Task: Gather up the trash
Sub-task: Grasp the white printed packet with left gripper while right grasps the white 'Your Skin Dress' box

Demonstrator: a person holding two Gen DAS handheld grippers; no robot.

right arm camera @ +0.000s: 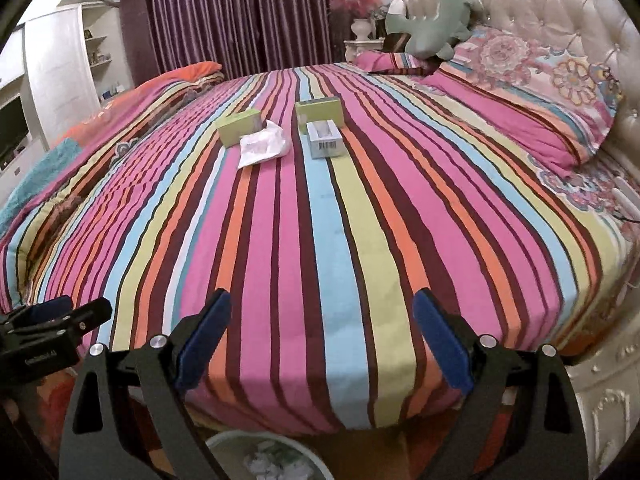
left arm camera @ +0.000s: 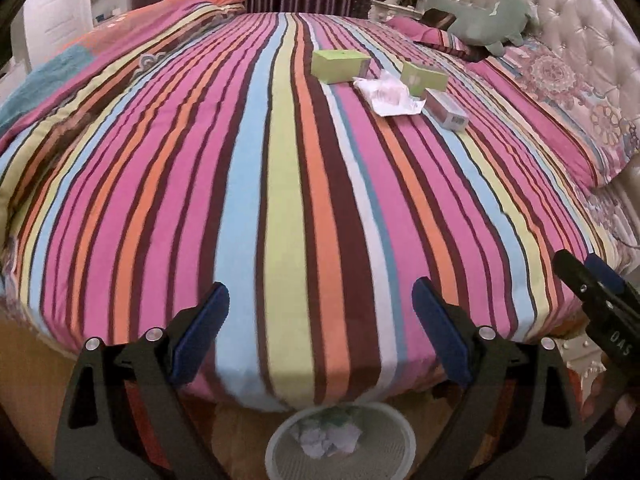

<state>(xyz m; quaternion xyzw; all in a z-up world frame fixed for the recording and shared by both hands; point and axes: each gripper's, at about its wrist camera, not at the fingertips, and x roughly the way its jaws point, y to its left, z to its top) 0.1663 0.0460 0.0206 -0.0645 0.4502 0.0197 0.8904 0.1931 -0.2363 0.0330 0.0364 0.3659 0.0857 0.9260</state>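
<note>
Both grippers, left gripper point(left arm camera: 320, 332) and right gripper point(right arm camera: 322, 338), are hanging released and empty; the crumpled wrapper point(right arm camera: 262, 146) upper-centre on the bed point(right arm camera: 320, 240) is needing a low, centred pinch before the wastebasket point(left arm camera: 340, 444).

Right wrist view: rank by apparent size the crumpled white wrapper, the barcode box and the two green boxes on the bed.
1. crumpled white wrapper
2. left green box and right green box, about alike
3. barcode box, slightly smaller, unsure

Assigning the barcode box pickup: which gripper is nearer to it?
Right, marginally. The barcode box lies far up the bed ahead of the right gripper; from the left gripper it sits up and rightward. Both open, empty.
</note>
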